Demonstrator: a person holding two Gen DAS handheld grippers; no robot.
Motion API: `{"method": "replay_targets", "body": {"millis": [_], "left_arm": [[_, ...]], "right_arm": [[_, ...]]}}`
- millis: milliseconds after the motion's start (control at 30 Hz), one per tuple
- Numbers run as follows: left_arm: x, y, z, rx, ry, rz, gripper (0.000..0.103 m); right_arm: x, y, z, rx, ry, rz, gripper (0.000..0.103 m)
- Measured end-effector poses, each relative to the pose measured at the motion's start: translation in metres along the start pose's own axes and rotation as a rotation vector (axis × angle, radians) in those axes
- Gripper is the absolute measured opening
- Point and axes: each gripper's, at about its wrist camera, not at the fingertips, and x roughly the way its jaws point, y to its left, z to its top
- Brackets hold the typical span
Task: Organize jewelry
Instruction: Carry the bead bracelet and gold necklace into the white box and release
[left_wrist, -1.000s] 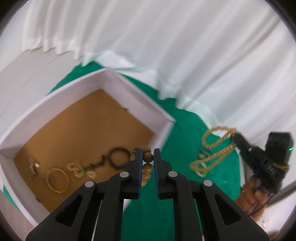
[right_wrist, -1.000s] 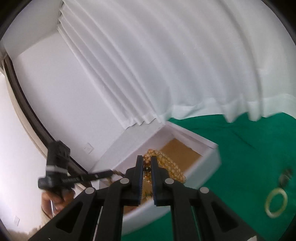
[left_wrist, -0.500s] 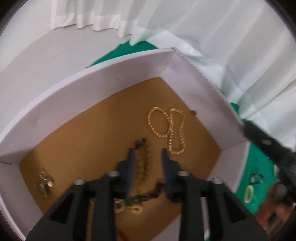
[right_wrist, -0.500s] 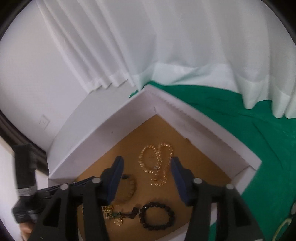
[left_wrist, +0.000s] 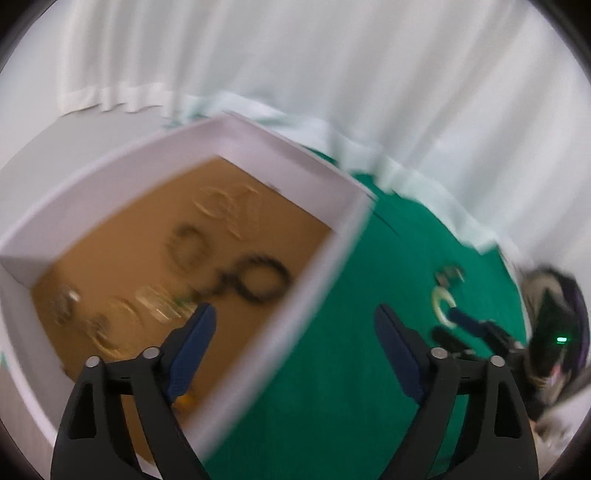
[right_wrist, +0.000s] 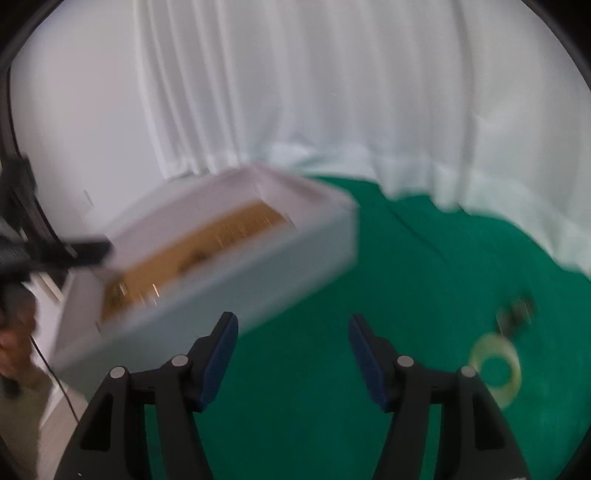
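My left gripper (left_wrist: 291, 319) stands with its jaws wide and nothing between them; they have just been opening. They hang over the near rim of the shallow white cardboard box with the brown floor (left_wrist: 325, 258), which sits on the green felt-covered bench (left_wrist: 332, 369). Inside the box lie a black beaded bracelet (left_wrist: 264, 278), a darker brown beaded loop (left_wrist: 188, 249), a pale gold chain (left_wrist: 231, 206) by the far wall, and some small gold pieces toward the left, too blurred to name. My right gripper (right_wrist: 293, 334) has also just been opening its jaws, empty, above bare felt beside the box. I judge both drops done, so the jaws gape to be ready for what is left: a pale jade-coloured bangle (right_wrist: 496, 360) and a small dark metal piece (right_wrist: 517, 308) just beyond it, both loose on the felt, well apart from the box
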Motion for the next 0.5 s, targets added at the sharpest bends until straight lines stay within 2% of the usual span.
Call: {"method": "replay_targets", "body": {"millis": [100, 233, 367, 433, 500], "left_arm": [[0.025, -0.035, -0.042, 0.067, 0.063, -0.026, 0.091], [0.075, -0.073, -0.086, 0.146, 0.174, -0.04, 0.091], [0.115, -0.096, -0.107, 0.203, 0.192, 0.003, 0.091], [0.127, -0.103, -0.114, 0.225, 0.193, 0.03, 0.091], [0.132, -0.11, -0.118, 0.275, 0.152, 0.08, 0.091]], "right_arm": [[-0.023, -0.034, -0.07, 0.077, 0.047, -0.098, 0.063], [-0.049, -0.076, -0.128, 0.187, 0.093, -0.223, 0.063], [-0.069, -0.102, -0.155, 0.205, 0.093, -0.341, 0.063], [-0.074, -0.111, -0.163, 0.234, 0.087, -0.356, 0.063], [-0.076, -0.12, -0.168, 0.264, 0.081, -0.354, 0.063]]}}
